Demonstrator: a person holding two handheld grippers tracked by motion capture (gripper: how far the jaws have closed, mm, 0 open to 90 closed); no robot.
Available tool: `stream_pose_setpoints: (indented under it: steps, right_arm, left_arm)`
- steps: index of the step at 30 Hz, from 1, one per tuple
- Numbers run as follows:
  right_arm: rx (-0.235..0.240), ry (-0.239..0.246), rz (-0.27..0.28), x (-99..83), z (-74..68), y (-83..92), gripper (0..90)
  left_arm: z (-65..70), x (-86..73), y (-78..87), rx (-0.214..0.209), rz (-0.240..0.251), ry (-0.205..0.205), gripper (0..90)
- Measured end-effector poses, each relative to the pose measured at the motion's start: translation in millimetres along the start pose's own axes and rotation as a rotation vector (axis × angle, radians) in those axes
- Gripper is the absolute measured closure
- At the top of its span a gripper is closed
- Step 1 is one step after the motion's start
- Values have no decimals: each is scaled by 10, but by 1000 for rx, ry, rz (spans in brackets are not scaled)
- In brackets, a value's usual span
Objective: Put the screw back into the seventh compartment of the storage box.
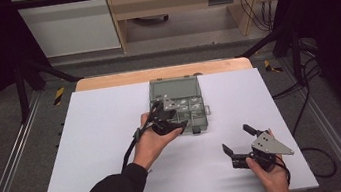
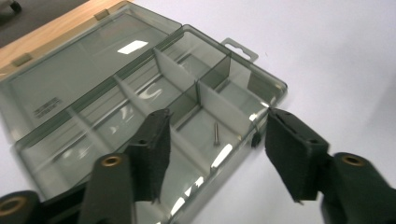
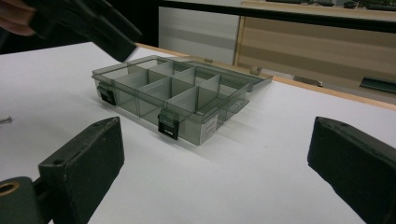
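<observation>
A smoky clear plastic compartment box (image 1: pixel 195 108) lies open at the middle of the white table, its lid (image 1: pixel 173 88) folded flat toward the far edge. My left gripper (image 1: pixel 174 119) hovers over the box's near compartments; in the left gripper view its jaws (image 2: pixel 217 115) stand open with nothing between them. Below them a small metal screw (image 2: pixel 216 134) lies in one compartment of the box (image 2: pixel 93 140). My right gripper (image 1: pixel 236 138) rests open near the front right of the table, its jaws (image 3: pixel 215 127) facing the box (image 3: pixel 140 100) with a gap of bare table between.
Another small screw (image 3: pixel 5 120) lies on the white table at the left edge of the right gripper view. The box front carries two black latches (image 3: pixel 168 125). A wooden strip (image 1: pixel 160 73) borders the table's far edge, with a shelf unit (image 1: pixel 185 3) behind.
</observation>
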State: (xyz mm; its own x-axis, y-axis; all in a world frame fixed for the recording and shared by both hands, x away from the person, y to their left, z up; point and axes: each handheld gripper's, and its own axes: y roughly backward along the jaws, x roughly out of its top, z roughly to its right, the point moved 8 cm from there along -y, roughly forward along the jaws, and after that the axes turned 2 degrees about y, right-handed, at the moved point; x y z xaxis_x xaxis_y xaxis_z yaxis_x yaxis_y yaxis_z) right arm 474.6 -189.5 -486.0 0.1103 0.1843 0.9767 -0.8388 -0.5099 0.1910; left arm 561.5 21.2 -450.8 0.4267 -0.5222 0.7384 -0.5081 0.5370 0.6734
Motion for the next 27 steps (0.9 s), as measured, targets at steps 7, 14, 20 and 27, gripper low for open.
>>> stream_pose_setpoints:
  steps: [7,14,20,27]
  right_arm:
    - [0,13,-8,-1,-23,-8,37]
    - [-8,14,-13,-6,-16,-1,36]
    - [-9,14,-12,-4,-13,2,36]
    - [-8,14,-13,-6,-12,3,36]
  left_arm:
    - [-39,-379,321,-5,-89,-4,250]
    - [-21,-797,483,-9,-193,4,185]
    - [-4,-1016,547,-15,-259,6,142]
    - [-19,-1160,572,-22,-305,13,119]
